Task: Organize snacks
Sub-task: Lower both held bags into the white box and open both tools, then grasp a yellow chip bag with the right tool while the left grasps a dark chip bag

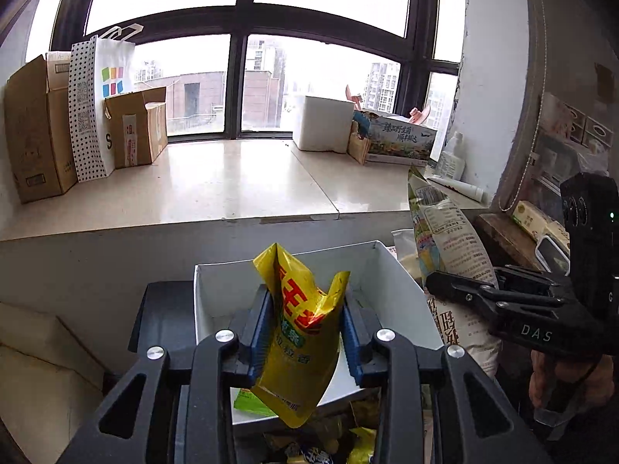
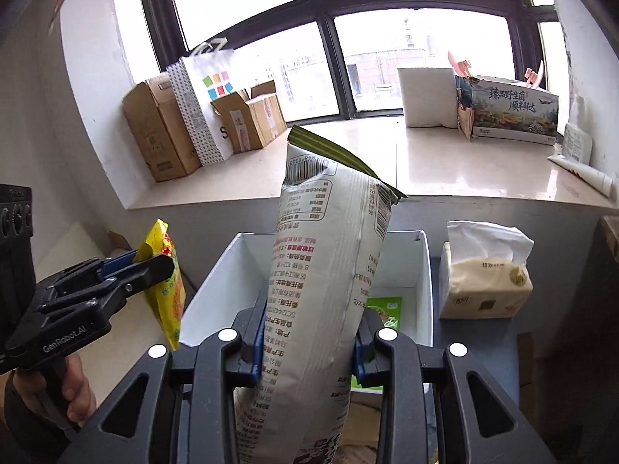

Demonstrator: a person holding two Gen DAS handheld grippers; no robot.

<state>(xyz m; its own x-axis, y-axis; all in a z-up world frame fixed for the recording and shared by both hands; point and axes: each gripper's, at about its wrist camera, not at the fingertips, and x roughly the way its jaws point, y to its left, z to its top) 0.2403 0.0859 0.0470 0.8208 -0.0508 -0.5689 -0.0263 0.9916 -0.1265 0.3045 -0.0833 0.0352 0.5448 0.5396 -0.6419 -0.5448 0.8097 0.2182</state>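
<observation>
My left gripper (image 1: 305,328) is shut on a yellow snack packet (image 1: 301,332) and holds it upright over the near edge of a white open box (image 1: 216,294). It also shows in the right wrist view (image 2: 164,282), left of the box (image 2: 423,278). My right gripper (image 2: 309,332) is shut on a tall white snack bag (image 2: 329,270) with a green top, held upright above the box. That bag shows in the left wrist view (image 1: 448,239), right of the box. A green packet (image 2: 385,309) lies inside the box.
A tissue pack (image 2: 483,278) stands right of the box. The windowsill (image 1: 232,185) behind holds cardboard boxes (image 1: 35,127), a dotted paper bag (image 1: 96,104), a white foam box (image 1: 321,123) and a printed carton (image 1: 402,139). More snack packets (image 1: 359,440) lie below the box.
</observation>
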